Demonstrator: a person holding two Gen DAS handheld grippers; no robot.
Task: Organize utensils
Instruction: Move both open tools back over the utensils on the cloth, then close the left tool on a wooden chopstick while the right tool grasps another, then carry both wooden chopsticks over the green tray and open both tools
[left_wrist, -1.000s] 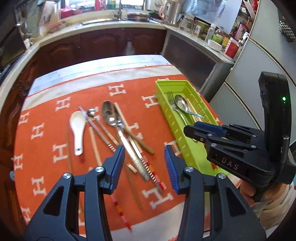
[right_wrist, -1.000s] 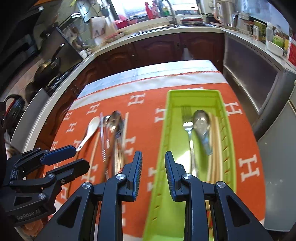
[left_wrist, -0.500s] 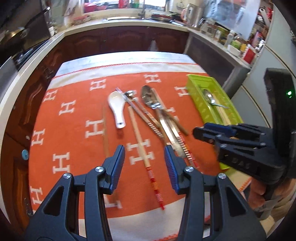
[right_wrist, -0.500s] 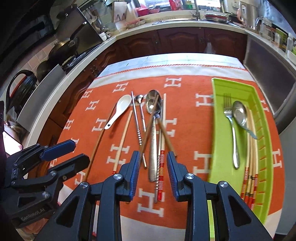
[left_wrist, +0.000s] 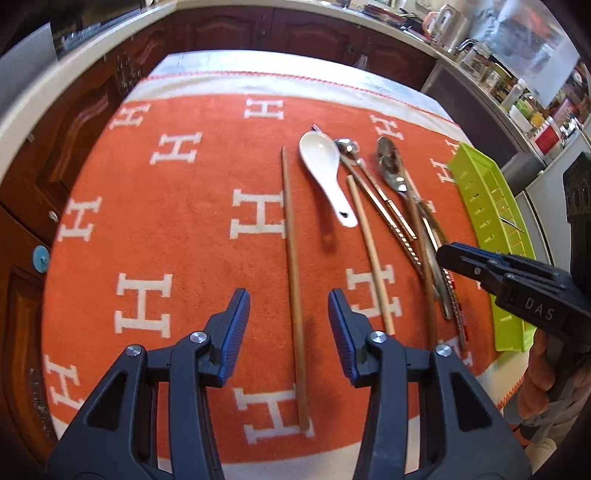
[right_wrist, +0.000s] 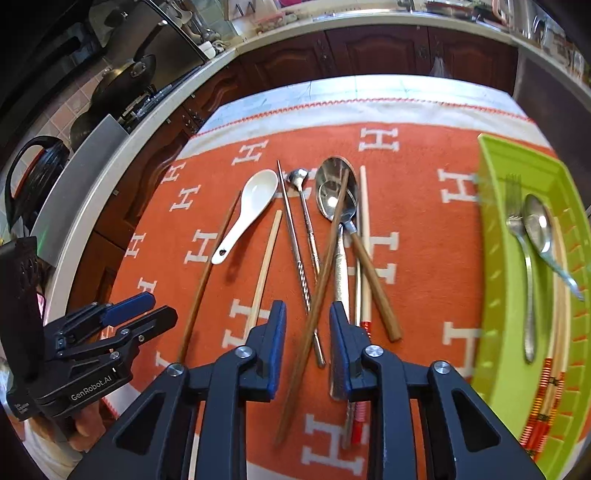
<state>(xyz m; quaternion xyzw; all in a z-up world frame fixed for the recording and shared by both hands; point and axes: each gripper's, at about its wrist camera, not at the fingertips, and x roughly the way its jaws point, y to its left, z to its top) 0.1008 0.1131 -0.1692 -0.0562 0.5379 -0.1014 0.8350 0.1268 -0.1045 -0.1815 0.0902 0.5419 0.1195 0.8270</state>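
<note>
Here the left gripper (left_wrist: 289, 325) hangs over the orange cloth (left_wrist: 177, 229) with its jaws partly open, gripping nothing; a long brown chopstick (left_wrist: 293, 280) lies on the cloth in the gap between them, and whether the pads touch it cannot be told. The right gripper (right_wrist: 307, 343) has its jaws closing, narrower than the left pair, with a dark brown chopstick (right_wrist: 321, 280) running up between them; the pads are not pressing on it, and the handle of a metal spoon (right_wrist: 341, 269) sits just beside the right pad.

The loose utensils lie in a cluster on the cloth: a white ceramic spoon (right_wrist: 247, 214), a pale chopstick (right_wrist: 264, 273), a thin metal rod (right_wrist: 293, 236), a small metal spoon (right_wrist: 306, 221) and a large spoon (right_wrist: 336, 188) overlapped by chopsticks. The green tray (right_wrist: 491, 258) stands at the right edge of the bench, well apart from the cluster, holding a fork (right_wrist: 521, 258), a spoon (right_wrist: 539, 225) and chopsticks with red-banded ends (right_wrist: 546, 398).

Bare cloth stretches to the left of the long brown chopstick, and a clear strip lies between the cluster and the tray. The cloth's white border (left_wrist: 258, 79) marks the far edge.
</note>
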